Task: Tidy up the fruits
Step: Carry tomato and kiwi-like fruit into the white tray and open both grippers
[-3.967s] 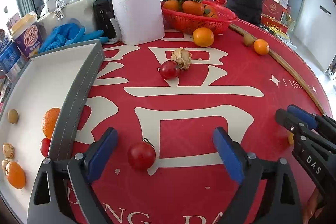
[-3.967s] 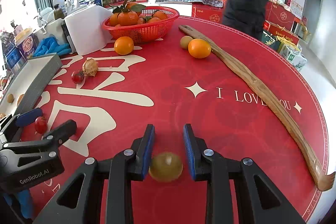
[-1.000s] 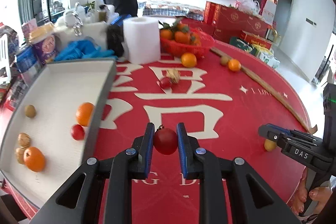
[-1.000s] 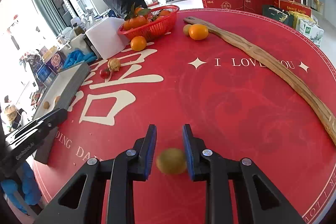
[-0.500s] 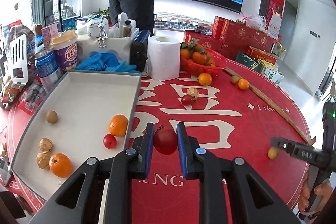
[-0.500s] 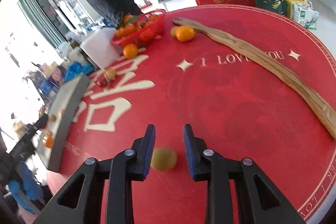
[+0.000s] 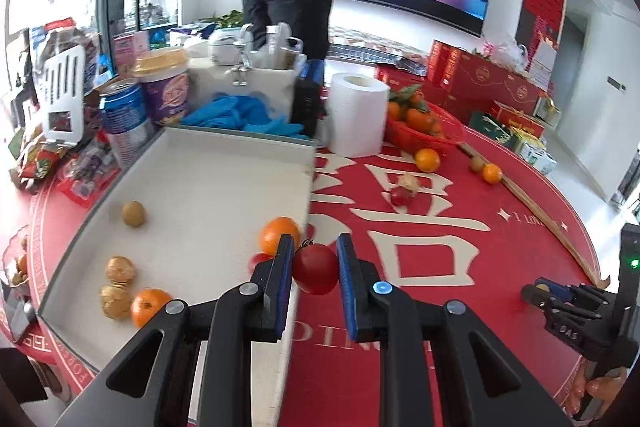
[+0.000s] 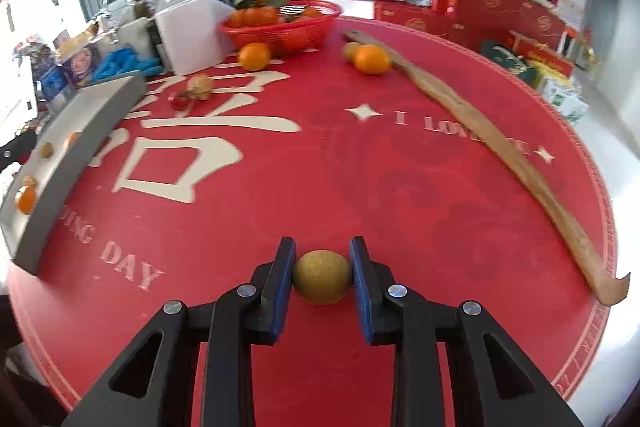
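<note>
My left gripper (image 7: pixel 314 267) is shut on a red tomato (image 7: pixel 316 269) and holds it in the air over the right rim of the white tray (image 7: pixel 224 167). The tray holds an orange (image 7: pixel 279 235), another orange (image 7: pixel 150 305), a small red fruit, walnuts (image 7: pixel 120 269) and a yellow-brown fruit (image 7: pixel 133 213). My right gripper (image 8: pixel 322 273) is shut on a yellow-green round fruit (image 8: pixel 322 277) above the red table mat (image 8: pixel 320 167); it also shows in the left wrist view (image 7: pixel 538 291). The tray's grey wall (image 8: pixel 80 147) stands at the left.
A red basket of oranges (image 8: pixel 280 23), loose oranges (image 8: pixel 254 56) (image 8: pixel 372 59), a walnut and a tomato (image 8: pixel 198 87) lie on the mat. A long wooden stick (image 8: pixel 500 147) runs along the right. A paper roll (image 7: pixel 356 115), blue gloves, cups and cans stand behind the tray. A person stands beyond.
My left gripper has carried the tomato left, from above the mat to the tray's right rim. My right gripper still holds the yellow-green fruit and has turned left.
</note>
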Tool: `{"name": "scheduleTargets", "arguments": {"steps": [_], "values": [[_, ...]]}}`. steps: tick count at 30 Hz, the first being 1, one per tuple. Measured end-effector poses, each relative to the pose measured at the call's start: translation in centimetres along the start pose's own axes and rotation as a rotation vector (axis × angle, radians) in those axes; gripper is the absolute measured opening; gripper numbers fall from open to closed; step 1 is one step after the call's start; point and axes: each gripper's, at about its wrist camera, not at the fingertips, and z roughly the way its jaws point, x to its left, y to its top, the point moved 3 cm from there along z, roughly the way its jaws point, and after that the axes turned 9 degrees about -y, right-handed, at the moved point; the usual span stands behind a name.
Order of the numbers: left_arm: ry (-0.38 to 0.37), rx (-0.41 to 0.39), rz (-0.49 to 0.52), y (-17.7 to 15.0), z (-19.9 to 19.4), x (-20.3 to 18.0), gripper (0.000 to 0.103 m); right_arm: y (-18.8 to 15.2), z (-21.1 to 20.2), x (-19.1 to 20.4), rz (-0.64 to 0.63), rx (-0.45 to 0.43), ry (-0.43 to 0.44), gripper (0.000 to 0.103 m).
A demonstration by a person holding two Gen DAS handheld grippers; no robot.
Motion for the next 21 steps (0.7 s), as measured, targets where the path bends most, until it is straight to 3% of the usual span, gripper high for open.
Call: {"name": "scheduleTargets", "arguments": {"steps": [7, 13, 21], "values": [[0.072, -0.011, -0.060, 0.0, -0.4, 4.0, 0.024, 3.2, -1.1, 4.8, -0.054, -0.017, 0.145, 0.029], [0.159, -0.010, -0.089, -0.1, -0.2, 7.1, 0.024, 6.0, -1.9, 12.0, -0.159, -0.029, 0.280, 0.029], [0.204, 0.036, -0.120, -1.2, 1.2, 9.6, 0.024, 8.4, -2.1, 21.1, -0.287, -0.027, 0.398, 0.029]]}}
